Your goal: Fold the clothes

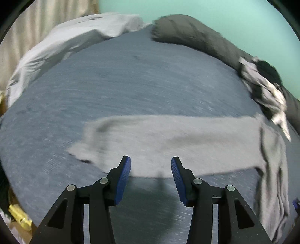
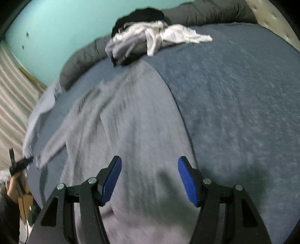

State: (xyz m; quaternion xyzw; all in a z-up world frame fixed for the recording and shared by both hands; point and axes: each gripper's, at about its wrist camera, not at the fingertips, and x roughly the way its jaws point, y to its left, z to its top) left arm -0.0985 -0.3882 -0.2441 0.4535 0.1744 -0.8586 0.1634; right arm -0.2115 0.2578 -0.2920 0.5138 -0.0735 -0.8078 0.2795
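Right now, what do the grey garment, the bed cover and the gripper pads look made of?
Grey garment: soft matte knit, probably cotton jersey; it drapes in limp folds. Bed cover: heathered blue woven or knit fabric, matte; blur hides the weave. Left gripper pads: blue ribbed rubber or plastic.

A blue-grey sheet (image 1: 131, 84) covers the bed. Along its far edge lies a rolled dark grey comforter (image 1: 196, 35), against a turquoise wall (image 1: 225, 16). A beige striped curtain (image 2: 13, 105) hangs at one side, and a tufted headboard (image 2: 275, 16) shows in the right wrist view's corner.
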